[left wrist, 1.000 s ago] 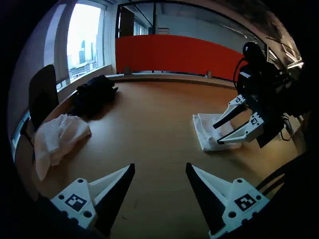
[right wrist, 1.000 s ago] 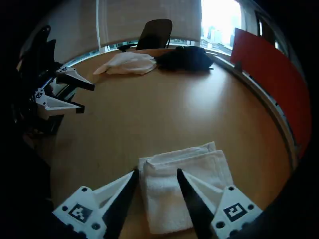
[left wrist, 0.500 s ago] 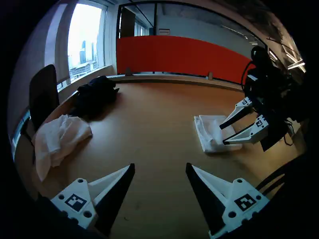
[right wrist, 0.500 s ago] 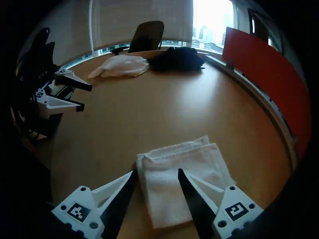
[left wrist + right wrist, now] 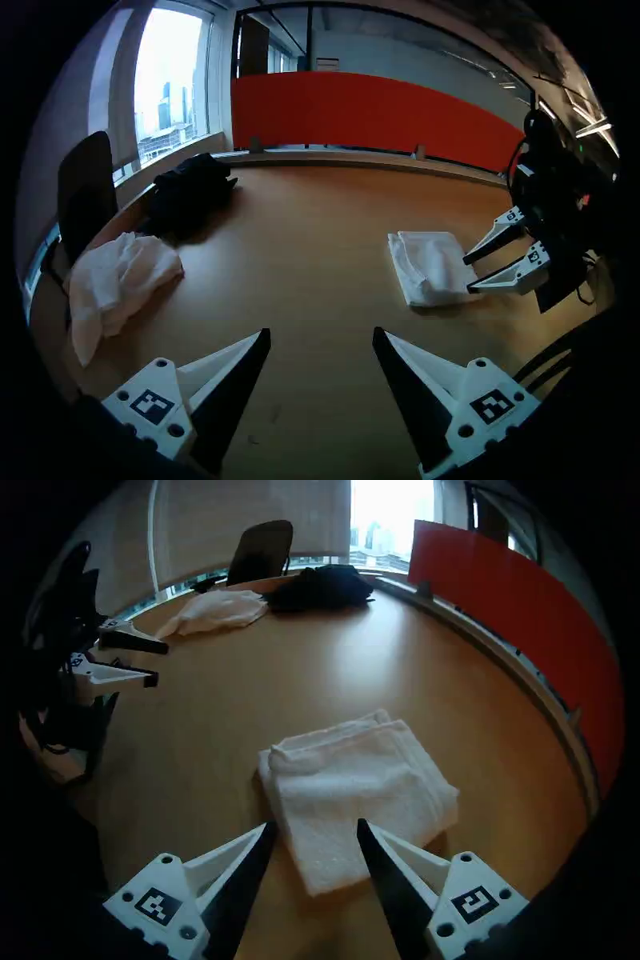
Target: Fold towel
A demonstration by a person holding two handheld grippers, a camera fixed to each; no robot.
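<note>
White terry towel [image 5: 356, 796] lies folded square on the wooden table [image 5: 240, 680], at twelve o'clock just beyond our right gripper's [image 5: 314, 826] spread, empty fingers. Left gripper [image 5: 320, 332], likewise agape, hangs well apart at ten o'clock; nothing left to hold, we judge.

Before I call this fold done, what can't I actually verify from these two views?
1. Left gripper view: the right edge of the folded towel lies behind the right gripper, jaws open; touching or apart is unclear.
2. Right gripper view: the towel's near right edge is covered by that gripper's own jaw; its layers are too fine to count.
3. Both views: the dark bundle is too dim to identify.
</note>
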